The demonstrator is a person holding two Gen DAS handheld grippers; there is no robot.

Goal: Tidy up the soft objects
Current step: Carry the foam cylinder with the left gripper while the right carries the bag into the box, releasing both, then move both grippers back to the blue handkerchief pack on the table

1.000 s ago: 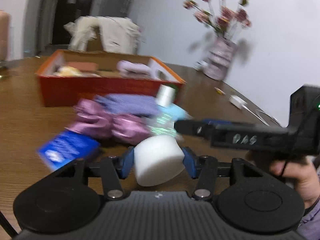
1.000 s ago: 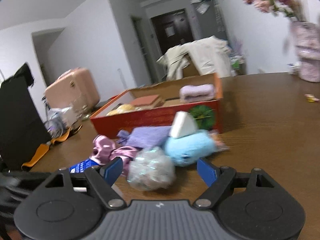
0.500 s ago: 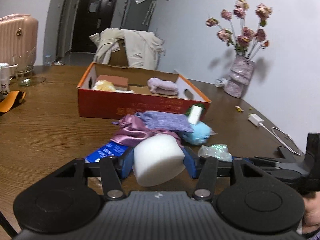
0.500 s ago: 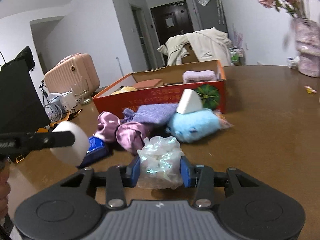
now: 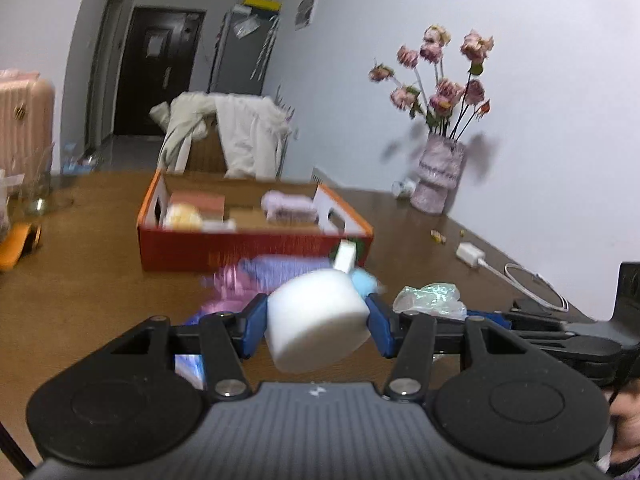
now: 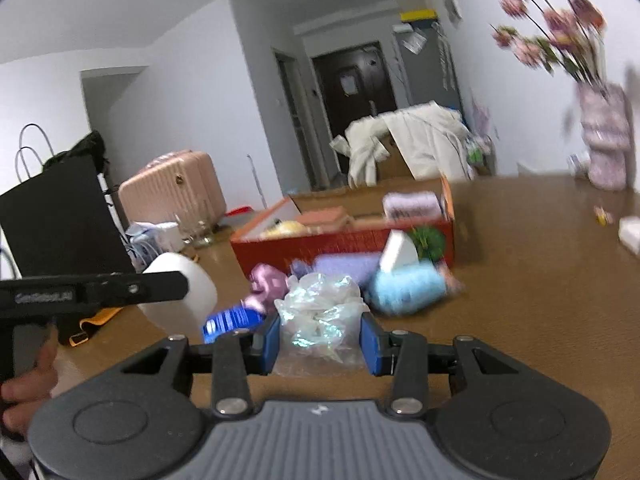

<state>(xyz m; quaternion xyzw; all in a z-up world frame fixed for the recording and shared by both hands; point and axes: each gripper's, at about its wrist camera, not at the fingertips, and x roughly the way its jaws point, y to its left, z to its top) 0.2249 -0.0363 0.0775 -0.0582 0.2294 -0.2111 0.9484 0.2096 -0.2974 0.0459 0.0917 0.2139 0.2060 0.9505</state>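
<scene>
White foam cylinder (image 5: pixel 316 320) is clamped in left tool (image 5: pixel 316 322), axis tilted up-left; crinkled plastic wad (image 6: pixel 320 316) is gripped by right tool (image 6: pixel 320 338); orange box (image 5: pixel 256 240) beyond.

Both grippers look the same: ribbed grey body, two round black discs at the sides, black linkage arms with silver screws, blue pads on the fingers (image 5: pixel 256 322). A tiny white logo sits mid-body. Bare-skinned left hand (image 6: pixel 24 392) on a black handle with faint grey lettering
</scene>
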